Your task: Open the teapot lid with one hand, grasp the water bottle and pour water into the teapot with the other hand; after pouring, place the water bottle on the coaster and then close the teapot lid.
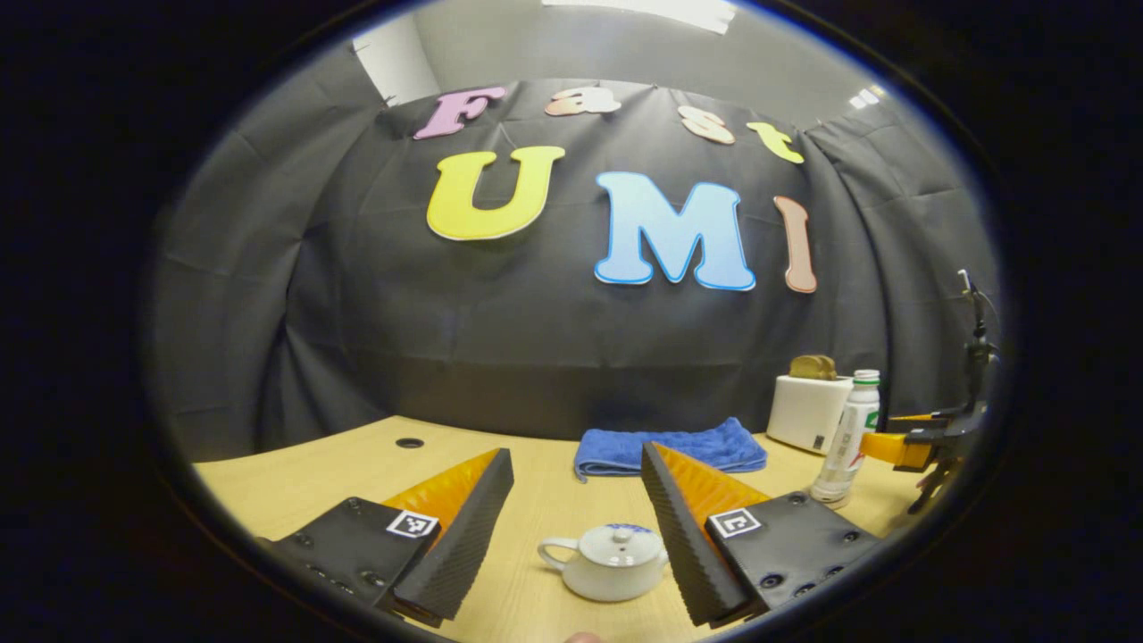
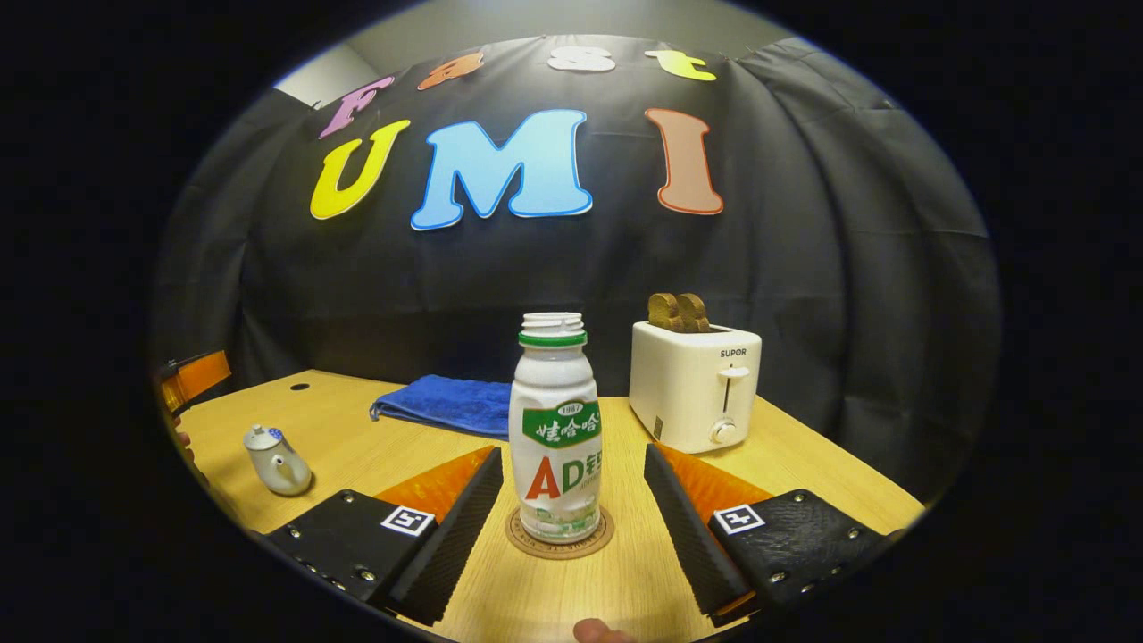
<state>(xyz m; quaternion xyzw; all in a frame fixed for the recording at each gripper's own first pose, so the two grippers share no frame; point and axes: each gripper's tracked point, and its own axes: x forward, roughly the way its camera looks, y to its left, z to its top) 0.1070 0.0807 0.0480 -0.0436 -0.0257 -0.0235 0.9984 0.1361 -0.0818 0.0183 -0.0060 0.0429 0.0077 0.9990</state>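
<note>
- We see the bottle (image 2: 555, 429) standing upright on the coaster (image 2: 560, 540), which is where the task wants it at the end; it is also where it could stand before a grasp. Its cap is off, so the mouth is ready for pouring, or has been left so.
- Our right claw (image 2: 567, 518) is wide open with a finger on either side of the bottle, neither one touching it. That fits a claw lined up to close on the bottle as well as one that has just let it go.
- The teapot (image 1: 612, 563) sits on the worktop (image 1: 545, 500) with its lid (image 1: 622, 536) on. A closed pot keeps either reading open.
- Our left claw (image 1: 576, 527) is open too, holding nothing, with the teapot low between its fingers and a little beyond them. We judge it is aimed there because the lid knob is its business.
- From the left gripper view the right claw (image 1: 902, 446) shows beside the bottle.
- A folded blue towel (image 2: 438, 402) and a toaster (image 2: 692, 384) stand farther back, apart from both task things.
</note>
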